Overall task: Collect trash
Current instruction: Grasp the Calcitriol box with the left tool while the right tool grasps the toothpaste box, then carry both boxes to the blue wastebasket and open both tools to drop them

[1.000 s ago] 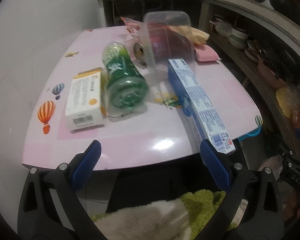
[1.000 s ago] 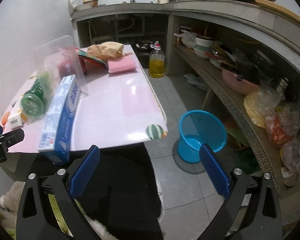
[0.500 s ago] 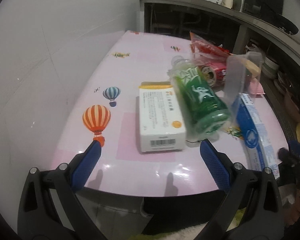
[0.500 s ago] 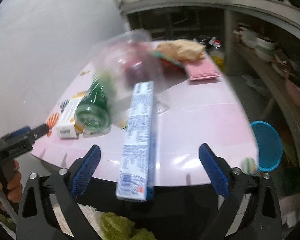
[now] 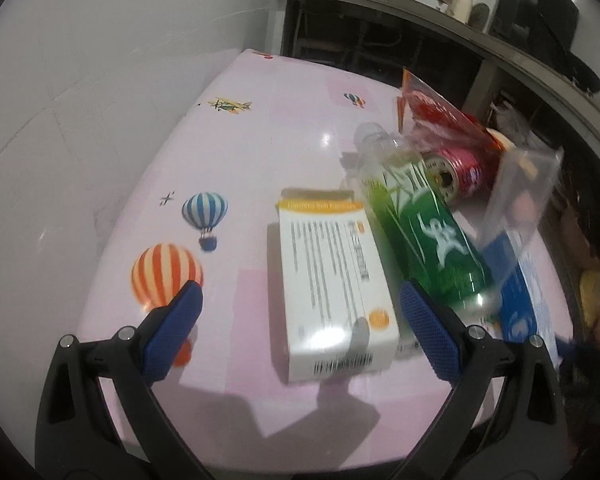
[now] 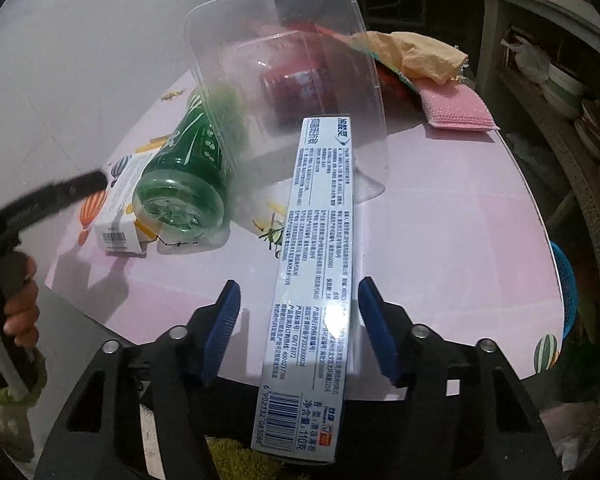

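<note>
On the pink table (image 5: 260, 152) lie a white-and-orange carton (image 5: 332, 292), a green plastic bottle (image 5: 420, 236) on its side, a red can (image 5: 456, 172), a red wrapper (image 5: 432, 108), a clear plastic tub (image 6: 284, 80) and a long blue-white toothpaste box (image 6: 320, 264). My left gripper (image 5: 300, 328) is open, its fingers either side of the carton's near end. My right gripper (image 6: 298, 332) is open, with the toothpaste box between its fingers, overhanging the table's front edge. The carton (image 6: 120, 216) and bottle (image 6: 184, 184) also show in the right wrist view.
A pink sponge (image 6: 456, 108) and crumpled brown paper (image 6: 420, 56) lie at the table's far right. A blue mesh bin (image 6: 564, 288) stands on the floor right of the table. Shelves with dishes run along the right. The other hand's gripper handle (image 6: 40, 200) shows at left.
Both grippers moved in toward the table. The left one closed in on the white carton; the right one swung left and advanced until the toothpaste box lies between its fingers.
</note>
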The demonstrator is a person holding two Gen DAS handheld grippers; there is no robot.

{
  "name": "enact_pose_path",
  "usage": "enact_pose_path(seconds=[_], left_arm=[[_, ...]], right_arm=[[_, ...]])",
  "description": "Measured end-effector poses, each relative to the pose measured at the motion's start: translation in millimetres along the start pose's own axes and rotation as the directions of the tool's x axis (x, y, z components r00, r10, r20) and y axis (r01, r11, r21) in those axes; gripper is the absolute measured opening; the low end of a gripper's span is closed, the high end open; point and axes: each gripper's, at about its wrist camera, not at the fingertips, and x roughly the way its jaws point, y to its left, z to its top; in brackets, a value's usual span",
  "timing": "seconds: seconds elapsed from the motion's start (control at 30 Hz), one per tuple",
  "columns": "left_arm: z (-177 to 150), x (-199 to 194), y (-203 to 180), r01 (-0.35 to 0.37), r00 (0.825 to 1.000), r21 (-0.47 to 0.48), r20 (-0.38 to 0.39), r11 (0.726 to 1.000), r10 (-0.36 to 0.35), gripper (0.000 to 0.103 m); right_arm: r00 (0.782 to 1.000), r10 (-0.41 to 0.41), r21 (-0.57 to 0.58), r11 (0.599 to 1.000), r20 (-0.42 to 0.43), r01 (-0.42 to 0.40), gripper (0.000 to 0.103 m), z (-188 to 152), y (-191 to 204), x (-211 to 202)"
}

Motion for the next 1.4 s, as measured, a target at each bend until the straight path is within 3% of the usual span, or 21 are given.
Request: enact_pose_path(seconds=[0.23,0.63,0.67,0.8,1.0,1.27,1.4], left_arm=[[18.9,35.9,-6.8,-0.002,0.994,0.002,-0.110,1.000,0.003,0.096],[20.1,66.0,-10.5,-0.009,0.980,0.019,-0.197,1.000,0.013,0.094],[20.6,66.7,-9.7,-0.009,0.980,0.011,-0.197,1.000,0.011,0.093],[20.8,68.6,-6.9,-0.003,0.977,-0.002,-0.214,1.000,0.003,0.067],[23.4,57.9,-0.5,-0.012,0.983,-0.034,-0.186,0.999,0.005,0.066],[27.7,12.5,9.2,-0.052,0.996,-0.065,-0.075,0.997,0.047,0.066],[27.2,-15.5,6.0,-0.037,0.999,-0.067,-0.015,0.997,0.036,0.066]], right_arm=[[1.000,0.000,0.007,1.000,-0.009,0.000,0.043,0.6,-3.0,-1.2],[1.000,0.009,0.015,1.000,-0.007,-0.009,0.040,4.4,-7.8,1.6],[1.000,0.012,0.018,1.000,-0.007,-0.012,0.039,4.6,-7.8,1.7],[0.999,0.039,0.042,0.998,-0.004,-0.039,0.037,5.5,-12.2,1.1],[0.998,0.061,0.057,0.996,0.022,-0.062,0.035,6.9,-16.6,-6.3],[0.990,0.115,0.083,0.989,0.076,-0.121,0.034,7.6,-25.9,-24.0],[0.983,0.141,0.097,0.984,0.115,-0.152,0.034,5.5,-33.0,-36.1]])
